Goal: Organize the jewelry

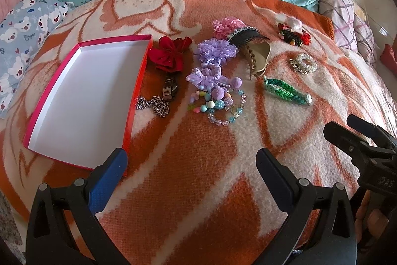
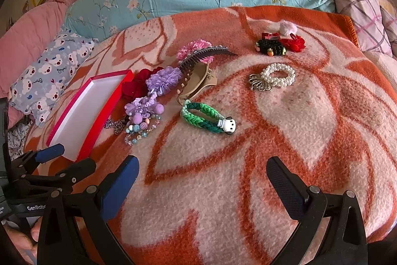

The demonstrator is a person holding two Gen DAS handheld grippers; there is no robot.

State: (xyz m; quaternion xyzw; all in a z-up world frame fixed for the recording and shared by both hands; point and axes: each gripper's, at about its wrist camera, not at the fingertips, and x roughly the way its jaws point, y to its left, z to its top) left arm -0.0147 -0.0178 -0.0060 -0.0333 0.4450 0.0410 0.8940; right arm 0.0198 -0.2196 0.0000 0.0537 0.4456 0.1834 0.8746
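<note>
Both the left gripper (image 1: 191, 165) and right gripper (image 2: 202, 174) hover spread and empty above the orange blanket (image 1: 198, 190) on the bed; the jewelry lies scattered beside the empty red box (image 1: 82, 93), the green braided bracelet (image 2: 202, 117) nearest the right gripper.

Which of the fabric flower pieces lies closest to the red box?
The dark red bow-flower, right beside the box's far corner; the purple and pink ones lie farther off.
</note>
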